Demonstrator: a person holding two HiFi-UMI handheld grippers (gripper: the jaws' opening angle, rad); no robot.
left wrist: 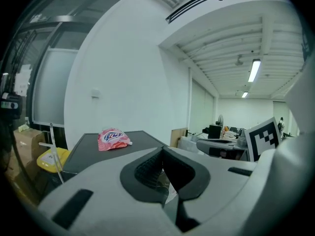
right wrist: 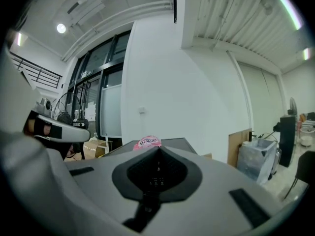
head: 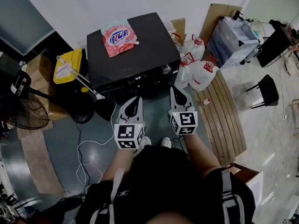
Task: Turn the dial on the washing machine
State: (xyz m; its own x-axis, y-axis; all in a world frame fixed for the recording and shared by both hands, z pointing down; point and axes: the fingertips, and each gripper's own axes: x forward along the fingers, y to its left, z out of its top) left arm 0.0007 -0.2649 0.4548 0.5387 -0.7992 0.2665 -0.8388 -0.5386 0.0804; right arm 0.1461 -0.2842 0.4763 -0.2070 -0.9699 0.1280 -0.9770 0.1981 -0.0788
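Note:
The black washing machine (head: 133, 50) stands ahead of me, seen from above, with its silver dial (head: 167, 69) at the right end of the front panel. A pink detergent pouch (head: 119, 37) lies on its lid (left wrist: 110, 149); the pouch (right wrist: 147, 142) also shows past the right jaws. My left gripper (head: 135, 101) is shut and empty, held short of the panel's middle. My right gripper (head: 174, 90) is shut and empty too, its tip a little below the dial and apart from it. In both gripper views the jaws meet at the tip, left gripper (left wrist: 162, 149) and right gripper (right wrist: 158, 149).
Several water jugs (head: 201, 73) crowd the machine's right side beside wooden planks (head: 226, 113). A yellow container (head: 69, 65), cardboard boxes and a floor fan (head: 23, 111) sit at the left. A white cable (head: 88, 148) loops on the floor. A black stool (head: 267, 90) stands far right.

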